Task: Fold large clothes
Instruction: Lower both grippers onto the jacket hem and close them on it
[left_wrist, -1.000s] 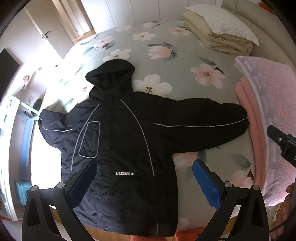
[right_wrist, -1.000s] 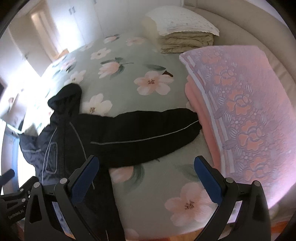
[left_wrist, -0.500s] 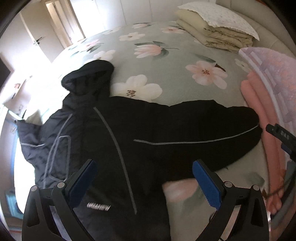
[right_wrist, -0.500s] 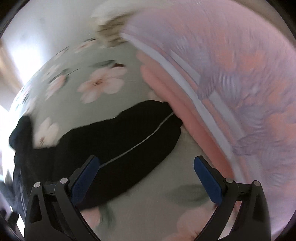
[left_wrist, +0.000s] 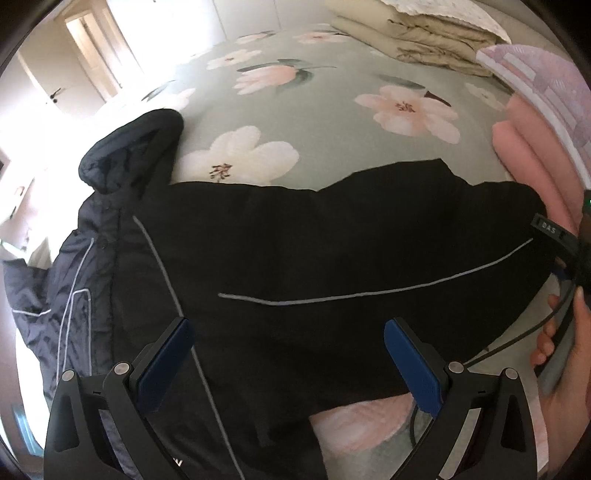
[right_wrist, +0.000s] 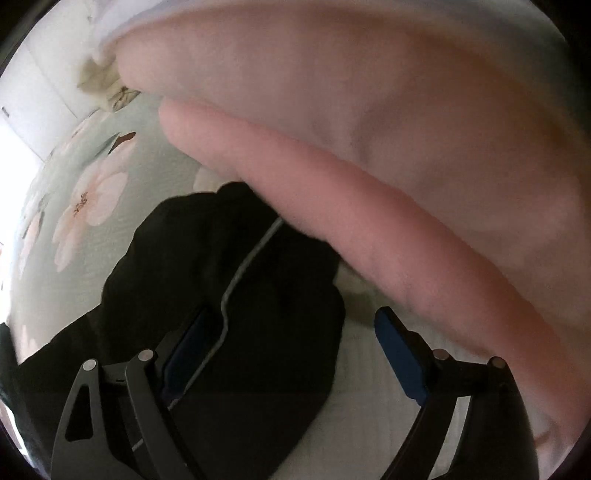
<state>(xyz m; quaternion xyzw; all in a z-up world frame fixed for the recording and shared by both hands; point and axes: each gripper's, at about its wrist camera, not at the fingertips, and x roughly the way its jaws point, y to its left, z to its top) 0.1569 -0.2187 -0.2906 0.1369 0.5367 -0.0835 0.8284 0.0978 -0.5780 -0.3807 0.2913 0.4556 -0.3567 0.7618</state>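
A black hooded jacket (left_wrist: 280, 258) with thin grey piping lies flat on the flowered bed. Its right sleeve (left_wrist: 424, 251) stretches out to the right. My left gripper (left_wrist: 286, 363) is open, low over the jacket near the armpit. My right gripper (right_wrist: 291, 350) is open at the sleeve's cuff (right_wrist: 240, 295). Its left finger is over the black cloth and its right finger (right_wrist: 399, 354) is over the sheet. The right gripper's body and the hand holding it show at the right edge of the left wrist view (left_wrist: 561, 251).
A folded pink blanket (right_wrist: 369, 166) rises right beside the cuff, also in the left wrist view (left_wrist: 535, 140). Folded beige bedding (left_wrist: 424, 33) lies at the bed's far end. A door (left_wrist: 88, 59) stands beyond the bed on the left.
Both grippers have moved down and closer to the jacket. The right gripper has swung to the sleeve's cuff, next to the pink blanket. Both stay open.
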